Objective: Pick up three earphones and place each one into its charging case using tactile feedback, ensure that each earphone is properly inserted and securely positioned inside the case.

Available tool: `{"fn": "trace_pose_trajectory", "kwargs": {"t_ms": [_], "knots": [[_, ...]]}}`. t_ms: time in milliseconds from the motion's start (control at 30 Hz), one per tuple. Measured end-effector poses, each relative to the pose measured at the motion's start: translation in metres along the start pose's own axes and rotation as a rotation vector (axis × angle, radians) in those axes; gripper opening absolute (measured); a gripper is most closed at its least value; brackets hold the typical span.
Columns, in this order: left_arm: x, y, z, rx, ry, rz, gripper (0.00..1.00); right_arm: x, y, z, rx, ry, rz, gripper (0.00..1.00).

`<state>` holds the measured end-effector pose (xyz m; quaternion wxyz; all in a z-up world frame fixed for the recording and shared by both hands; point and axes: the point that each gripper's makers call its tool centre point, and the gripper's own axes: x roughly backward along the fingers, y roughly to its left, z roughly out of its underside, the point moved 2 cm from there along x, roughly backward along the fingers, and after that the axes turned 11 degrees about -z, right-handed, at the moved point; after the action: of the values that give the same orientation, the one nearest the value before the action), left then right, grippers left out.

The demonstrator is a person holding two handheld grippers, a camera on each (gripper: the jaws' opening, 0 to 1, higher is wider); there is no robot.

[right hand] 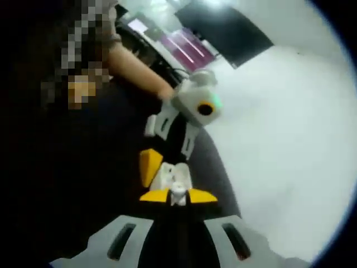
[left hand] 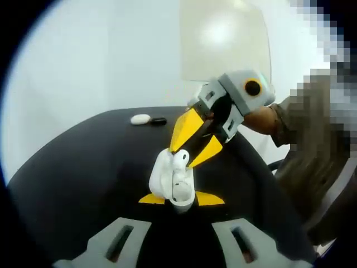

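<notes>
Left gripper view: left gripper (left hand: 181, 199) at the lower edge, yellow tips pressed against the base of an open white charging case (left hand: 172, 181), holding it upright above a black table (left hand: 83, 162). Right gripper (left hand: 189, 149) entering from the upper right, tilted down, yellow tips pinching a white earphone (left hand: 180, 160) at the top of the case. Farther back on the table: 1 white earphone case (left hand: 140, 119) just beside 1 small dark object (left hand: 159, 120).

Right gripper view: right gripper (right hand: 178, 196) with tips closed on the earphone (right hand: 178, 195), directly against the case (right hand: 170, 176). Left gripper (right hand: 150, 167) opposite, 1 yellow tip beside the case, a person's hand (right hand: 167, 92) gripping its body. Monitors (right hand: 181, 44) in the background
</notes>
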<state>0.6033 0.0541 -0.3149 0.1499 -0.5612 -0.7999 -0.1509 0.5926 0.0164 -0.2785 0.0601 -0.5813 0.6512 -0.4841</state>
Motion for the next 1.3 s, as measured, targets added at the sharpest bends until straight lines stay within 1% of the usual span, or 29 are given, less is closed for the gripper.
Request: {"fn": "trace_pose_trajectory", "kwargs": {"t_ms": [133,267,333,500,567,600,633,700,733,767,800,833,867,900,933,967,1033,1133,1167,1233,1300], "knots": [[0.001,0.0,0.0,-0.002,0.0,-0.001,0.14,0.001,0.001,-0.001,-0.021,-0.003,-0.006,0.13],[0.001,0.001,0.0,-0.003,0.0,-0.001,0.14,0.002,0.004,-0.003,-0.067,-0.032,-0.014,0.14],[0.001,0.001,0.0,-0.004,0.003,-0.003,0.14,0.003,0.005,-0.001,-0.082,-0.024,-0.026,0.17],[0.0,0.001,0.001,0.0,0.001,-0.001,0.14,0.007,0.004,0.004,-0.093,-0.013,-0.027,0.18],[0.0,0.002,0.001,0.0,0.0,-0.001,0.14,0.008,0.003,0.003,-0.151,-0.063,-0.022,0.2],[0.0,0.002,0.001,0.001,-0.001,0.0,0.14,0.009,0.003,0.006,-0.19,-0.078,-0.029,0.21],[0.0,0.002,0.001,0.003,-0.001,0.001,0.14,0.007,0.005,0.011,-0.266,-0.094,-0.046,0.23],[0.0,0.002,0.001,0.001,-0.002,0.001,0.14,0.003,0.01,0.023,-0.38,-0.111,-0.081,0.26],[0.0,0.002,0.001,-0.001,-0.003,0.001,0.14,0.0,0.014,0.029,-0.438,-0.12,-0.11,0.27],[0.0,0.002,0.001,-0.004,-0.004,0.001,0.14,-0.002,0.015,0.032,-0.469,-0.132,-0.126,0.27],[0.0,0.002,0.001,-0.008,-0.006,0.002,0.14,-0.004,0.013,0.031,-0.508,-0.178,-0.118,0.26],[0.0,0.002,0.001,-0.011,-0.007,0.002,0.14,-0.004,0.013,0.029,-0.534,-0.214,-0.138,0.26],[0.0,0.003,0.001,-0.013,-0.008,0.002,0.14,-0.005,0.015,0.028,-0.575,-0.231,-0.171,0.26],[0.0,0.003,0.001,-0.015,-0.009,0.003,0.14,-0.006,0.015,0.027,-0.611,-0.25,-0.188,0.26],[0.0,0.003,0.001,-0.017,-0.01,0.003,0.14,-0.006,0.014,0.025,-0.659,-0.287,-0.214,0.26],[0.0,0.003,0.0,-0.02,-0.011,0.002,0.14,-0.008,0.011,0.023,-0.733,-0.337,-0.241,0.26],[0.0,0.003,0.001,-0.02,-0.012,0.002,0.14,-0.01,0.005,0.027,-0.815,-0.371,-0.257,0.25],[0.001,0.002,0.0,-0.021,-0.014,0.003,0.14,-0.012,0.0,0.031,-0.886,-0.392,-0.282,0.24],[0.001,0.002,0.0,-0.02,-0.014,0.003,0.14,-0.013,0.001,0.03,-0.894,-0.396,-0.304,0.24],[0.001,0.002,0.0,-0.018,-0.017,0.005,0.14,-0.015,0.002,0.027,-0.884,-0.397,-0.31,0.22],[0.001,0.002,0.0,-0.017,-0.019,0.007,0.14,-0.016,0.008,0.022,-0.856,-0.404,-0.329,0.18]]}}
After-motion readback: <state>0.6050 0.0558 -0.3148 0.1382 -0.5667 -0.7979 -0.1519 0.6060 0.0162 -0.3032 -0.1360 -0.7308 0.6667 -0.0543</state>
